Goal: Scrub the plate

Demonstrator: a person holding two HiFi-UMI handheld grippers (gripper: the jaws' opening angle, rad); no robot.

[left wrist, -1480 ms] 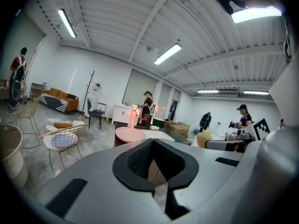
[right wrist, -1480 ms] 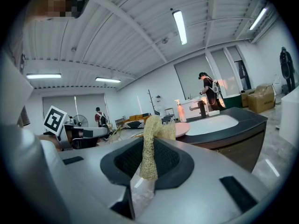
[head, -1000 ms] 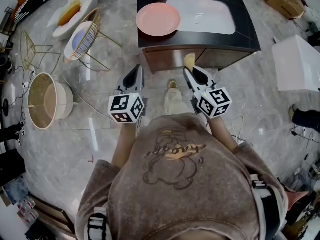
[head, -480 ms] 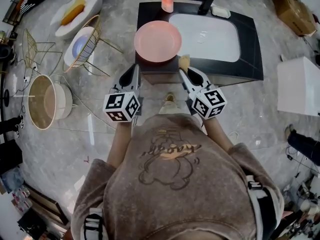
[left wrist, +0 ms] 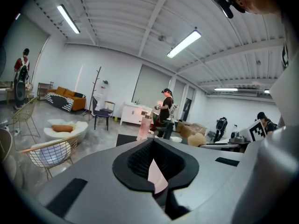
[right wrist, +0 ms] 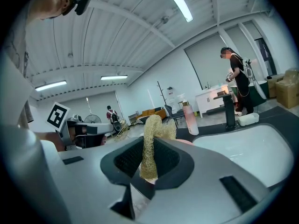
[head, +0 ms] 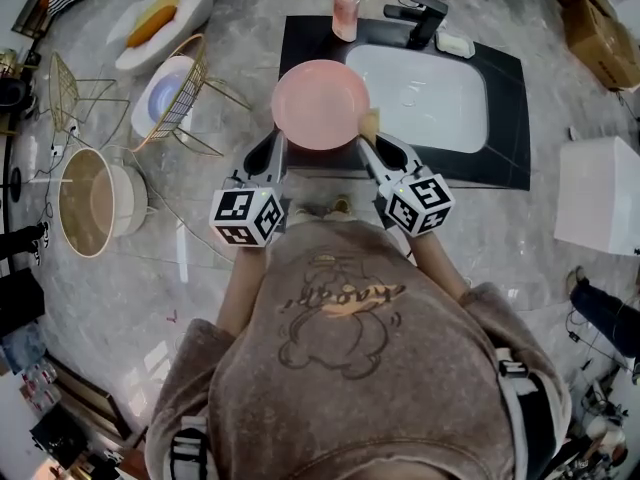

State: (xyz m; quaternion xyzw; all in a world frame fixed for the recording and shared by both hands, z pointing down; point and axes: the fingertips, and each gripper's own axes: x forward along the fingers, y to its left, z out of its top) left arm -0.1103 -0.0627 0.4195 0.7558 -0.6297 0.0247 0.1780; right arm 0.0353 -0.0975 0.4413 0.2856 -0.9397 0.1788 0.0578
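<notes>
The left gripper (head: 271, 150) has its jaws drawn together on the near left rim of the pink plate (head: 320, 116); in the left gripper view a thin pink sliver of that rim sits pinched between the black pads. The right gripper (head: 369, 142) is clamped on a yellowish mesh scrubber (right wrist: 152, 139), which stands upright out of the jaws. In the head view its tuft is just at the plate's right edge; whether the two touch cannot be told.

Seen from above, the plate lies over the front left corner of the black counter (head: 505, 118), between the two grippers. Whether it rests on the counter or is lifted off it cannot be told.

To the right of the plate, the white sink (head: 425, 98) is set into the counter. Behind the plate stands a pink soap bottle (head: 345, 8) with a pump. A black faucet (head: 420, 16) rises at the back of the sink, with a white soap dish (head: 455, 44) beside it.

Well to the left, on the marble floor (head: 130, 298), is a gold wire chair (head: 170, 88). Nearer the person stands a round basket (head: 85, 203). A white box (head: 600, 193) stands on the floor to the right of the counter.
</notes>
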